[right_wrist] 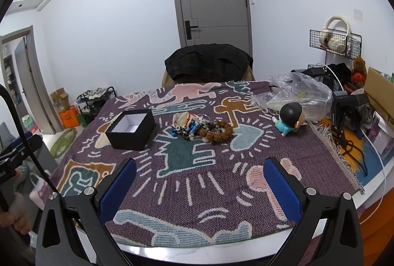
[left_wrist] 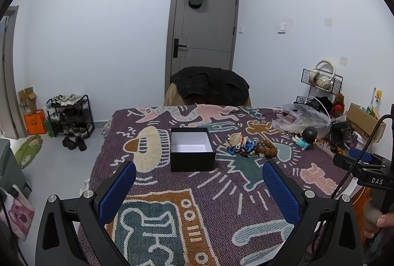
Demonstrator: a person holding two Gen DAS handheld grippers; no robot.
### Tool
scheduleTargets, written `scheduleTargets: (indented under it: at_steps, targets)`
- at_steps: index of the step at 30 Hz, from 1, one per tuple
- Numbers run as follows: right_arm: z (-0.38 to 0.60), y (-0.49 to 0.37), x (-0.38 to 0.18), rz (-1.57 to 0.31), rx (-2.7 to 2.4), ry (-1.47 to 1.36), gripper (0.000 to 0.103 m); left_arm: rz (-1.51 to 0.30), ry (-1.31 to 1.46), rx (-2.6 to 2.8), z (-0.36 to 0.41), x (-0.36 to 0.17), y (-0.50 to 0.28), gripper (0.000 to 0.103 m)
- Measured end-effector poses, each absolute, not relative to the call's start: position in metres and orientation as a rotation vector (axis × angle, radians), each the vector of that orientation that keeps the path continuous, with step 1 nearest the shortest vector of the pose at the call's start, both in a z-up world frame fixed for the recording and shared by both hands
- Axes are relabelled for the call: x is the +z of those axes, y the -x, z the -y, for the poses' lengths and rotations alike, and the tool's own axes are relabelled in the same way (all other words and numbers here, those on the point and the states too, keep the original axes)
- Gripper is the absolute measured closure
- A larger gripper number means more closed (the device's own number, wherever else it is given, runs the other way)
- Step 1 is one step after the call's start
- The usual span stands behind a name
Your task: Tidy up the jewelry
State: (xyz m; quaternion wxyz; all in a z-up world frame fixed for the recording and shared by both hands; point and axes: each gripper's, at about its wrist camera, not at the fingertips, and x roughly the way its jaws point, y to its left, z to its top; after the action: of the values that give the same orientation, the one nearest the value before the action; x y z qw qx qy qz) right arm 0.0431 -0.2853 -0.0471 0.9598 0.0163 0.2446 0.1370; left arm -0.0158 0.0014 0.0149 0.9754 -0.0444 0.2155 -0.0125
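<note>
**Left wrist view: jewelry waits beside an empty box**

Left wrist view looks across a table draped in a purple patterned cloth (left_wrist: 221,204). My left tongs (left_wrist: 199,182) hang low over the near edge, jaws spread wide with nothing between the blue pads. My right tongs (right_wrist: 200,179) are the same: released, empty, held back from the middle of the table.

A small black box (left_wrist: 192,150) sits open on the cloth, its white inside bare. Just to its right, near but not touching, lies a heap of jewelry (left_wrist: 251,147): beaded bracelets, blue and brown strands, tangled together. In the right wrist view the same heap (right_wrist: 204,129) sits between the box (right_wrist: 131,129) and a small toy figure (right_wrist: 290,118) farther right. A crumpled clear plastic bag (right_wrist: 295,93) lies behind the toy.

I judge the job barely begun: nothing is in the box, and every piece remains to be picked from the heap and sorted.
</note>
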Motion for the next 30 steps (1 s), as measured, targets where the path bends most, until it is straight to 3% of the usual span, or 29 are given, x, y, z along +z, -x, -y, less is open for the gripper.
scheduleTargets:
  at_steps: [30]
  targets:
    - [0.2864, -0.0438, -0.0497, -0.496, 0.269, -0.041, 0.001, -0.436, 0.089, -0.044, 0.004, 0.0117, 0.014, 0.0]
